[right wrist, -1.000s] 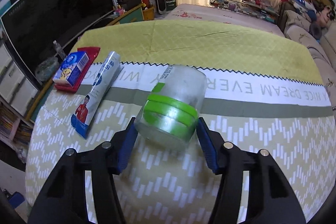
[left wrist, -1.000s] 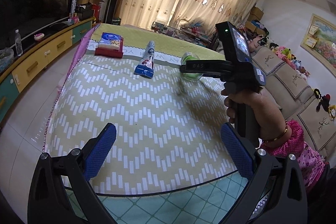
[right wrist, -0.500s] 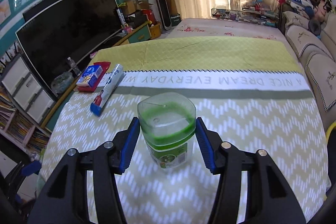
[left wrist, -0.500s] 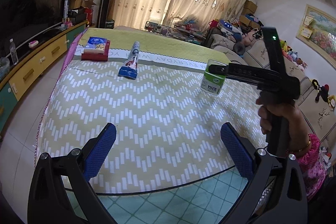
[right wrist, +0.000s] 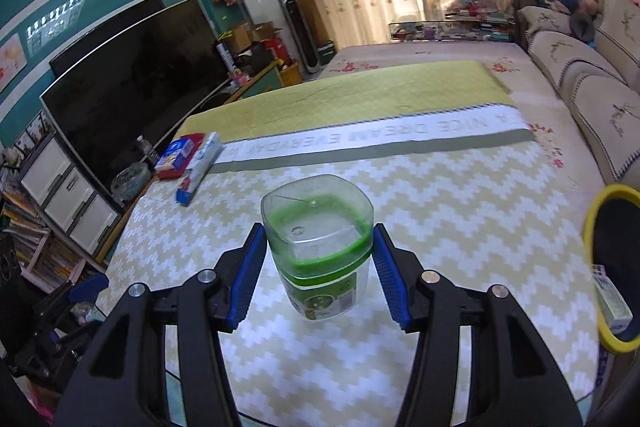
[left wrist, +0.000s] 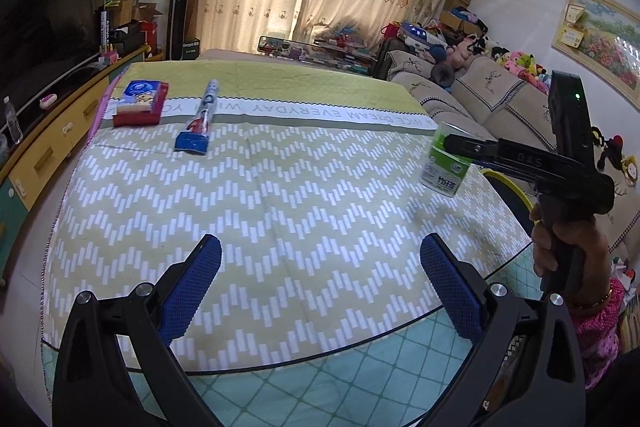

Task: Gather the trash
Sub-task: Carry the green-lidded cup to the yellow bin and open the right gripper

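The right gripper [right wrist: 319, 269] holds a clear plastic jar with a green band [right wrist: 319, 247]. Its blue fingers [right wrist: 249, 277] press on the two sides of the jar, up near the green band, and the jar hangs upright in the air above the zigzag cloth [left wrist: 260, 227] on the worktop. In the left wrist view the same jar [left wrist: 445, 159] is out near the right edge of the cloth, close to the sofa side.

A bin with a yellow rim [right wrist: 596, 211] sits low on the right in the right wrist view, and a small box already lies inside it. I think the jar is meant to go in there next.

The left gripper [left wrist: 320, 285] is empty. Its fingers stand wide apart, low over the near edge of the cloth.

Two more bits of trash lie at the far left of the cloth: a long blue and white wrapper [left wrist: 199, 125] and a blue pack on a red box [left wrist: 141, 103]. They are just beside each other and well apart from the jar.

What could go wrong? The jar is smooth and rounded, and only two thin pads hold it, so it could slip or tip out if the hand swings fast. If the fingers let go too soon, before the jar is over the bin, it would drop on the cloth or the floor and roll away. It could also hit the yellow rim and bounce out.
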The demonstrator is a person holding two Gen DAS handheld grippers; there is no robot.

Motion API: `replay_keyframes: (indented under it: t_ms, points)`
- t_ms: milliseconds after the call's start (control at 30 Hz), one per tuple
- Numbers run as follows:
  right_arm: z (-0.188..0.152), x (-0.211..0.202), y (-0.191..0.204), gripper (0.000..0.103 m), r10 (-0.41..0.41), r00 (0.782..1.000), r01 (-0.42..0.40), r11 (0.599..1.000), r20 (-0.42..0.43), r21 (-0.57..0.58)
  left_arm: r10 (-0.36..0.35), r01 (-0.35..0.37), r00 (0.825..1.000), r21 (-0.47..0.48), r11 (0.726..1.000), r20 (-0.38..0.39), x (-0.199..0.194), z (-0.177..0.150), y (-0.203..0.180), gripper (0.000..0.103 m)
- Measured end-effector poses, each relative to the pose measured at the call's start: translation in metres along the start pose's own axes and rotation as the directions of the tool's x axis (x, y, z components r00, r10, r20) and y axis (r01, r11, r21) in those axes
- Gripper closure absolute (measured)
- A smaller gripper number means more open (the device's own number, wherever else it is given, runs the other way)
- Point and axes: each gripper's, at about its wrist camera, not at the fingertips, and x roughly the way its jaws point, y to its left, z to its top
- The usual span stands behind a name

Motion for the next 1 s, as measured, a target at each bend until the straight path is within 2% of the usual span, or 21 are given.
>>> replay_keyframes:
  t_ms: [200, 400, 533, 667, 800, 867, 933, 1000]
  points:
    - [-0.005, -0.026, -0.049, 0.051, -0.073, 0.997, 0.071, 0.996, 0.032, 0.06, -0.025, 0.025, 1.0, -0.003, 1.0, 0.004, 0.014, 0.009, -0.017, 0.005]
    - [-0.007, -0.051, -0.114, 0.051, -0.177, 0.982, 0.167, 0.975, 0.06, 0.146, -0.027, 0.027, 1.0, 0.006, 1.0, -0.009, 0.03, 0.016, -0.032, 0.005]
    - [-0.014, -0.064, -0.168, 0.051, -0.283, 0.958, 0.264, 0.938, 0.055, 0.225, -0.018, 0.018, 1.0, 0.014, 1.0, -0.017, 0.04, 0.02, -0.041, 0.005]
    - [-0.028, -0.067, -0.224, 0.051, -0.41, 0.912, 0.387, 0.871, 0.012, 0.301, -0.001, 0.002, 1.0, 0.015, 1.0, -0.02, 0.046, 0.024, -0.042, 0.005]
    - [-0.041, -0.064, -0.26, 0.049, -0.491, 0.87, 0.478, 0.813, -0.047, 0.332, 0.023, -0.023, 0.999, 0.008, 1.0, -0.027, 0.052, 0.029, -0.037, 0.005]
    - [-0.048, -0.066, -0.273, 0.036, -0.506, 0.861, 0.49, 0.795, -0.055, 0.358, 0.04, -0.04, 0.999, 0.004, 0.999, -0.033, 0.056, 0.032, -0.031, 0.005]
    - [-0.051, -0.068, -0.275, 0.036, -0.525, 0.849, 0.506, 0.784, -0.051, 0.36, 0.062, -0.062, 0.997, 0.006, 0.998, -0.037, 0.061, 0.036, -0.025, 0.005]
    - [-0.051, -0.068, -0.277, 0.035, -0.522, 0.852, 0.5, 0.785, -0.045, 0.366, 0.084, -0.084, 0.996, 0.012, 0.996, -0.041, 0.065, 0.041, -0.018, 0.005]
